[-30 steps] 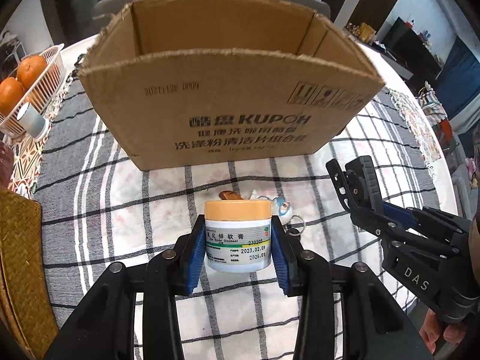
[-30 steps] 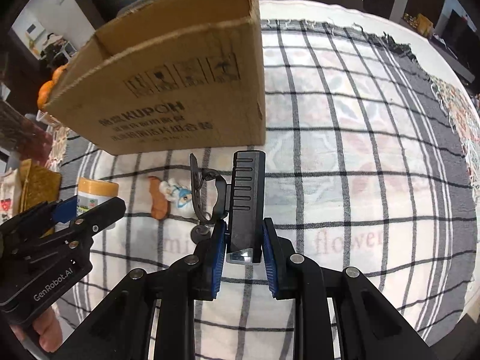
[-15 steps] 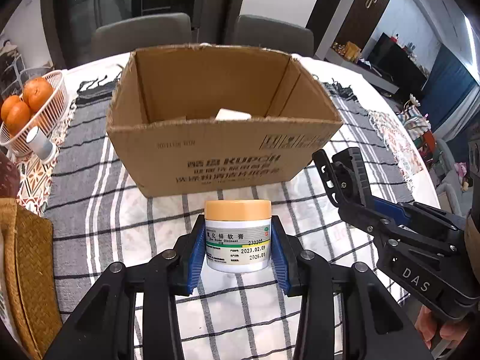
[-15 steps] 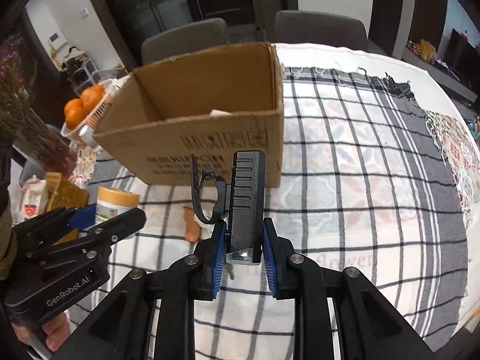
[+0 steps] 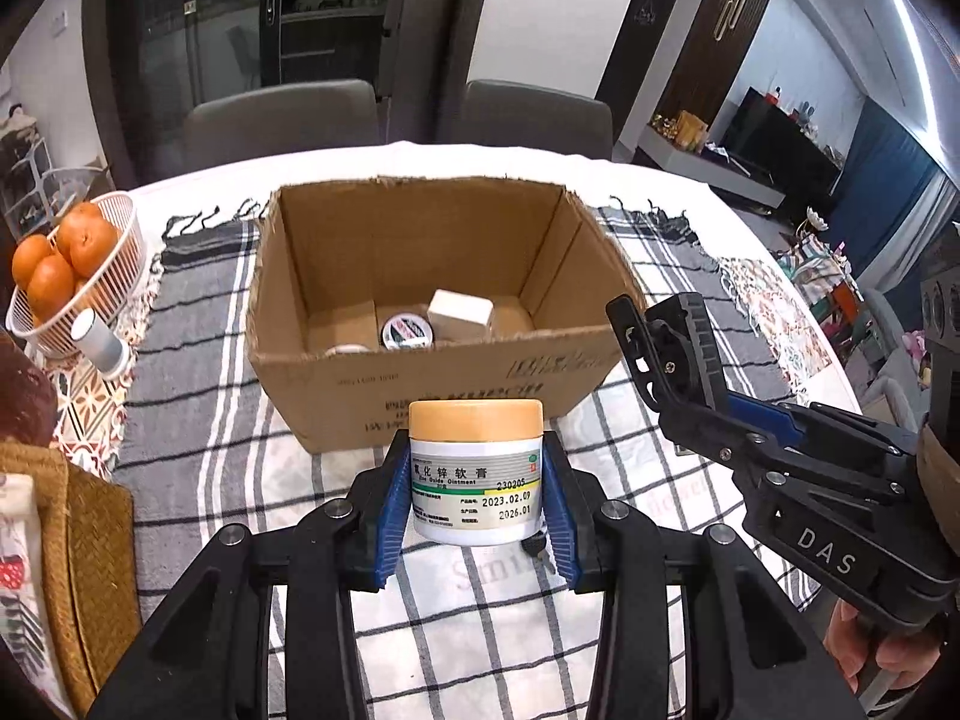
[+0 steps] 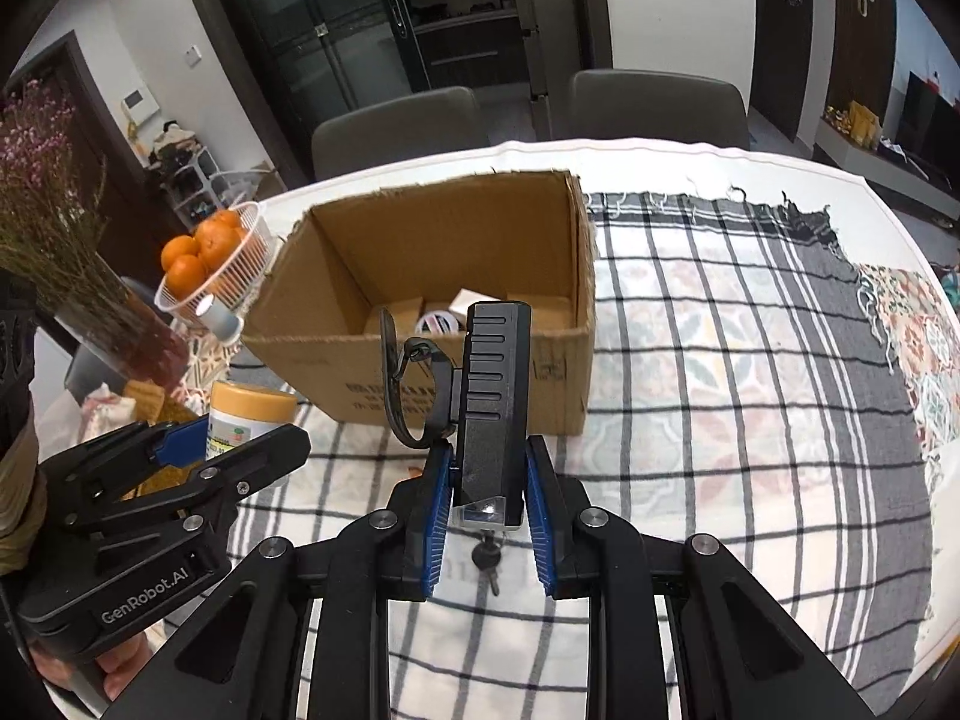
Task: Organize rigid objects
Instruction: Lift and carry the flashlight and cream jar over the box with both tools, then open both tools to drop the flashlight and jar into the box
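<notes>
My left gripper [image 5: 476,516] is shut on a white ointment jar [image 5: 476,483] with an orange lid, held above the checked cloth in front of the open cardboard box [image 5: 420,396]. My right gripper [image 6: 487,504] is shut on a black bike light [image 6: 489,414] with a rubber strap, also raised near the box [image 6: 468,378]. Inside the box lie a round tin [image 5: 407,330] and a small white box [image 5: 461,315]. Each gripper shows in the other's view: the right gripper [image 5: 708,396] at the right, the left gripper [image 6: 180,450] with the jar [image 6: 249,420] at the left.
A white basket of oranges [image 5: 66,276] and a small grey cylinder [image 5: 99,339] stand at the far left. A woven mat [image 5: 78,552] lies at the near left. A vase of dried flowers [image 6: 54,240] stands left. Two chairs [image 5: 282,120] are behind the table. A key [image 6: 483,558] lies under the light.
Both grippers have risen with their objects still held. The box now appears lower and farther, so its inside and contents show. The small figurine on the cloth has passed out of sight.
</notes>
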